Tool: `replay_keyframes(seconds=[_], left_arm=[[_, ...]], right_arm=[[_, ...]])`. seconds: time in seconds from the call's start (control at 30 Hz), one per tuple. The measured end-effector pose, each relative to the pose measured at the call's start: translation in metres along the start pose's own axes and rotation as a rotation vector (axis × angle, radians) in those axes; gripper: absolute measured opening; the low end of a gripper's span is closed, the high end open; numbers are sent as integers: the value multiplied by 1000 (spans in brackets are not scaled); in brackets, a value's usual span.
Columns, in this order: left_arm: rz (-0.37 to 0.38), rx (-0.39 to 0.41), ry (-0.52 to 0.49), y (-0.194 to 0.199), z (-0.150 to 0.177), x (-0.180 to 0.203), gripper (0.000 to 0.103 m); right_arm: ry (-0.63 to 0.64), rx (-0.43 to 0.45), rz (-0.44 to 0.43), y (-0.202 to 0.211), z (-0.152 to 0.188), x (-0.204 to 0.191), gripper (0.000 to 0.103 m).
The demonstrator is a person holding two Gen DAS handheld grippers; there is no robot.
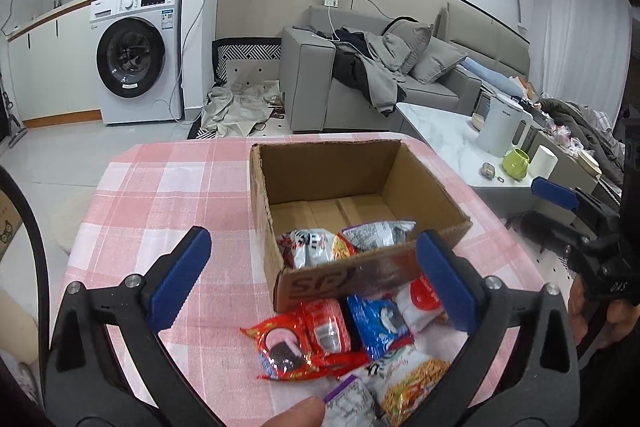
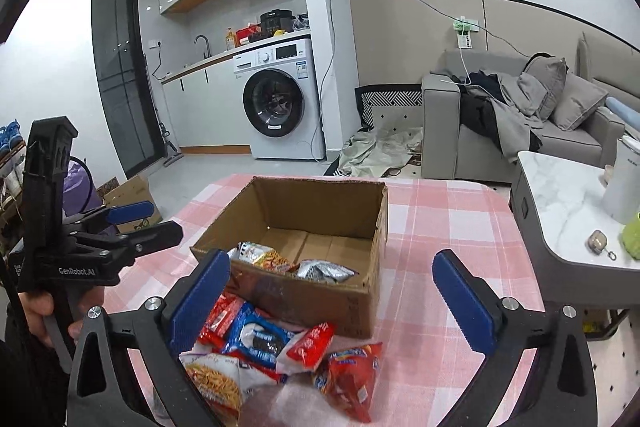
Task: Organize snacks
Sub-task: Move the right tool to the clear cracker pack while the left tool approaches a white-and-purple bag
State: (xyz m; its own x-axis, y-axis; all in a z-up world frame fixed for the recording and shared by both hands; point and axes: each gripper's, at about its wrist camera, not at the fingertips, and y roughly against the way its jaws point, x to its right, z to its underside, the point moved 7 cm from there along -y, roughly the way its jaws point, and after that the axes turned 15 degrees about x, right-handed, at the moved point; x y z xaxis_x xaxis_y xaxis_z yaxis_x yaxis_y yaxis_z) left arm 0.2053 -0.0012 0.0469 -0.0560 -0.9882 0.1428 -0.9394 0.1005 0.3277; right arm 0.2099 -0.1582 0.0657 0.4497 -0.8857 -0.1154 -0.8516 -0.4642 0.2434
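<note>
An open cardboard box (image 1: 424, 187) stands on a pink checked tablecloth (image 1: 168, 195) and holds a few snack packets (image 1: 316, 245). It also shows in the right wrist view (image 2: 320, 203). A pile of snack packets lies in front of the box: a red packet (image 1: 288, 343), a blue cookie packet (image 1: 380, 323) and a noodle packet (image 1: 412, 383). My left gripper (image 1: 316, 279) is open and empty above the pile. My right gripper (image 2: 332, 303) is open and empty above the same pile (image 2: 260, 343), with a red packet (image 2: 352, 375) below it.
A white marble side table (image 1: 440, 123) with a kettle (image 1: 500, 125) and a green cup (image 1: 516, 163) stands to the right. A grey sofa (image 1: 320, 83) and a washing machine (image 1: 136, 55) are beyond. A cardboard box (image 2: 132, 195) sits on the floor at left.
</note>
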Motion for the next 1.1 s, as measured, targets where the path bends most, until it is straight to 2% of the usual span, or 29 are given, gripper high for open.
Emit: replay_keyframes(seconds=[0.37,0.77,1.1], left_arm=[[-11,-12,-17,59,31,-6,102],[-3,-53,-32,82,66,-2,102],[7,-103,-40,91,88,3,102]], right_arm=[[11,-20,16,38,26,-7,103],[2,-64,34,56,55,-9,103],[-6,-150,18,64,94,-21,103]])
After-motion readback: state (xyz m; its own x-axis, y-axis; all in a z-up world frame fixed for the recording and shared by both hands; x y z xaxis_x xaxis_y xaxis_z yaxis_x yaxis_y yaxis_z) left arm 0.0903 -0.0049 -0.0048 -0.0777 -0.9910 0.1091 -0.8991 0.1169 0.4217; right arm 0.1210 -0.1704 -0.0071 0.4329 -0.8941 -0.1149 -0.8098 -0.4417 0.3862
